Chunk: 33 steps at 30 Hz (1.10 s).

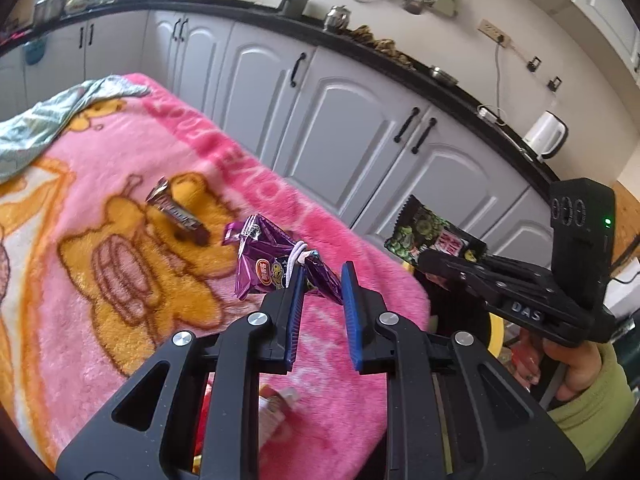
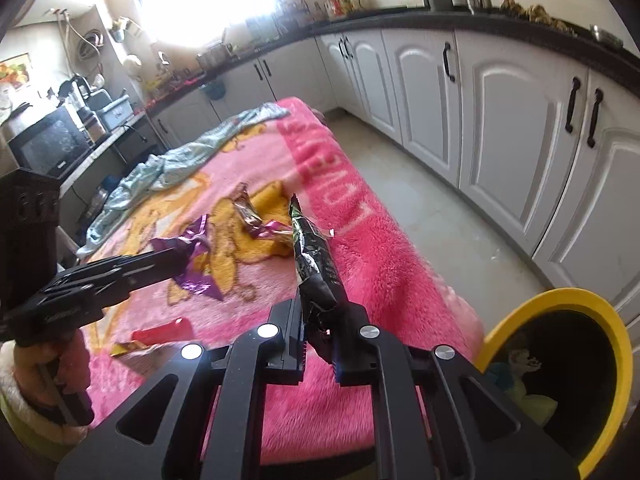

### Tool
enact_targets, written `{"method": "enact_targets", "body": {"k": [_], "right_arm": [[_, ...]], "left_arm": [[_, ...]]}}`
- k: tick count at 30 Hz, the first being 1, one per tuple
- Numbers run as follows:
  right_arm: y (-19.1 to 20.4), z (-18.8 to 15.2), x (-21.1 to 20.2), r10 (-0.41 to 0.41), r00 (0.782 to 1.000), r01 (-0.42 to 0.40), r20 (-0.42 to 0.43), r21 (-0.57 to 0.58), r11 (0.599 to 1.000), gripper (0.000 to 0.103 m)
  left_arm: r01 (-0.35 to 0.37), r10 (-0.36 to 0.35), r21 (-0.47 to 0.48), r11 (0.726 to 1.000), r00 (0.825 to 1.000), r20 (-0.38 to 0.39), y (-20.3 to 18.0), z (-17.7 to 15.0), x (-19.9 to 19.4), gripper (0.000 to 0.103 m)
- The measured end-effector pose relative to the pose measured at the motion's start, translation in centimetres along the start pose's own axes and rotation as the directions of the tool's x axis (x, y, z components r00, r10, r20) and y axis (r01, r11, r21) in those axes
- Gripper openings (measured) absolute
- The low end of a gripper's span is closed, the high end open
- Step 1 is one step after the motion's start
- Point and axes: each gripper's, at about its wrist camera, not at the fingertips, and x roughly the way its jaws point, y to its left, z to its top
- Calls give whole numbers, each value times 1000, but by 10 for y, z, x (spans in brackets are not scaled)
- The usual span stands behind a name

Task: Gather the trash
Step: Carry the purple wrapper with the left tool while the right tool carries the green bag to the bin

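While I am running both tongs over the pink blanket (image 1: 120,240), my left gripper (image 1: 320,280) is pinching a purple snack wrapper (image 1: 272,264) near its blue pads (image 1: 354,304), the wrapper sticking out ahead and to the left of the fingertips, lifted off the fleece. My right gripper (image 2: 320,320) is clamping a black-and-green chip bag (image 2: 314,256), which is standing up from the jaws; in the left view that bag (image 1: 432,236) is hanging past the blanket's edge. Just ahead of the left tongs, a brown candy wrapper (image 1: 178,212) is lying flat on the blanket. Nearer me, under the left tongs, a red wrapper (image 2: 164,332) is lying on the fleece. Right of the right tongs, a yellow-rimmed bin (image 2: 588,308) is sitting below the blanket's edge. Far ahead, a pale cloth (image 2: 188,164) is lying crumpled.
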Motion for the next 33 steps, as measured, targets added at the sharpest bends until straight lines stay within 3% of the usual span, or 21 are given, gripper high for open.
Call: {"method": "enact_targets", "body": {"k": [19,23,29,33], "right_arm": [[-36,-39,-98,-90,987,80,133,79,994,9],[-58,-50,-117,-133,980,113,148,133,985,9],[-94,-74,-136,-281,950,254,134,186,949,10],[-117,-89,-136,-309,946,280,101,231,932,10]], "left_arm": [[102,-103,159,982,995,-2,-90,-9,7,13],[137,-136,176,975,991,-19,-109,-10,21,13],[176,-169,204,963,984,-48,-138,-13,48,13],[200,-187,224,954,979,-78,-159,-15,68,13]]}}
